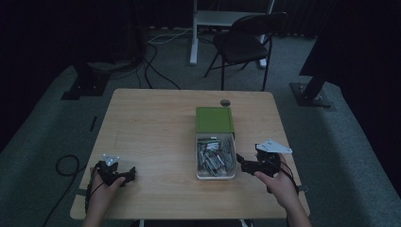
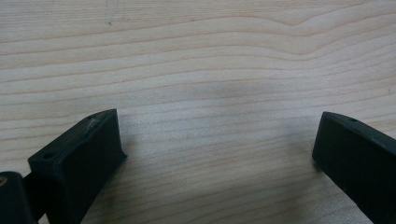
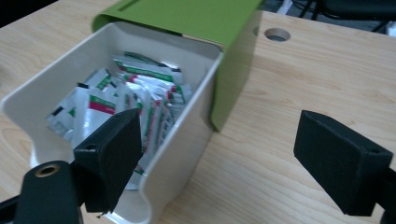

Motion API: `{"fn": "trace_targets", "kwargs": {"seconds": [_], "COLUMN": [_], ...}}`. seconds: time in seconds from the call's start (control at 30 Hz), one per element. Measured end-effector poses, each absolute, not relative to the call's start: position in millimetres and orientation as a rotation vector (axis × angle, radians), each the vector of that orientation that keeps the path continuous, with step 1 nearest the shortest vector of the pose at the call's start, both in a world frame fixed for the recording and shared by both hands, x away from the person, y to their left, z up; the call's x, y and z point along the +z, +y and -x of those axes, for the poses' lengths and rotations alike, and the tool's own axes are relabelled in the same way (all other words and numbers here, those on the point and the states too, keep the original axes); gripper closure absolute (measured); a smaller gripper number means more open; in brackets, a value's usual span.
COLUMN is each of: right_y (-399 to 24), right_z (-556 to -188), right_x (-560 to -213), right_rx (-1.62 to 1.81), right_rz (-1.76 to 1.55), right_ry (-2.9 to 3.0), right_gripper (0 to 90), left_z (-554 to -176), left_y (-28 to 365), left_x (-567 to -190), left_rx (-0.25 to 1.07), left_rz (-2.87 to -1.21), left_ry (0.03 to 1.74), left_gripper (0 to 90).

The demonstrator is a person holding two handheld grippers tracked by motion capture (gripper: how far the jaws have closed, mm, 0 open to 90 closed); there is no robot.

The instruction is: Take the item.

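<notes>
**Green lid half back, packets exposed, right gripper lined up at the box**

Pale wooden bench [image 1: 156, 132], with a white box [image 1: 215, 176] standing right of centre and well apart from the near-left corner. Green sliding lid [image 1: 214, 119] pushed toward the far side, covering the far half and leaving the near half uncovered. Inside, a loose heap of small packets [image 3: 135, 88], white with red and green print, lying at all angles.

Right gripper [image 1: 246, 163] held just beside the box's right wall, jaws spread wide and holding nothing. Seen through the right gripper view, one jaw over the uncovered interior near the packets, the other outside over bare wood, with the near wall of the box [image 3: 180, 154] between them. Left gripper [image 1: 124, 177] resting low at the near-left corner, jaws likewise spread and empty above plain wood grain, well away from the box.

Judged step: the approach, most likely toward picking a packet out of the uncovered half; no contact made yet. Next move, by that reading: shifting the right gripper sideways so both jaws clear the wall and sit over the heap, tipping down, then closing on a single packet's edge rather than a bundle. Slippery, overlapping packets and a light box likely to slide; steadying with the left gripper possibly needed.
</notes>
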State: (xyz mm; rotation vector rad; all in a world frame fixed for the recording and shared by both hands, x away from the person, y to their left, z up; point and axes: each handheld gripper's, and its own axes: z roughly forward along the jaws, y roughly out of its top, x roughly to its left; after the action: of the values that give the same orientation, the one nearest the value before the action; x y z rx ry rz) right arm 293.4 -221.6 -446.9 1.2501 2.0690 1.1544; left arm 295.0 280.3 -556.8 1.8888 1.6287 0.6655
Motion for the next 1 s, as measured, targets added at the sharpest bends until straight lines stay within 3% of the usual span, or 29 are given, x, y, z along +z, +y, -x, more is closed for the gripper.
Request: {"fn": "trace_targets", "kwargs": {"seconds": [0.73, 0.83, 0.87, 1.0], "right_y": [-172.1, -167.2, -165.6, -160.0], "right_z": [-286.5, -286.1, -285.5, -283.7], "right_x": [-450.7, -453.4, -454.2, -456.9], "right_rx": [1.221, 1.21, 1.203, 1.164], "right_rz": [-1.088, -1.061, -1.058, -1.053], "right_ry": [2.215, 2.225, 2.228, 2.237], "right_gripper": [20.5, 24.1, 30.3, 38.3], "left_z": [-295.0, -295.0, -295.0, -295.0], "left_y": [280.3, 280.2, 280.2, 280.3], "left_x": [-556.8, -556.8, -556.8, -556.8], "left_rx": [0.666, 0.665, 0.666, 0.665], "left_rz": [-1.888, -1.888, -1.888, -1.888], "left_ry": [1.629, 1.629, 1.629, 1.629], "left_gripper": [2.1, 2.1, 2.1, 2.1]}}
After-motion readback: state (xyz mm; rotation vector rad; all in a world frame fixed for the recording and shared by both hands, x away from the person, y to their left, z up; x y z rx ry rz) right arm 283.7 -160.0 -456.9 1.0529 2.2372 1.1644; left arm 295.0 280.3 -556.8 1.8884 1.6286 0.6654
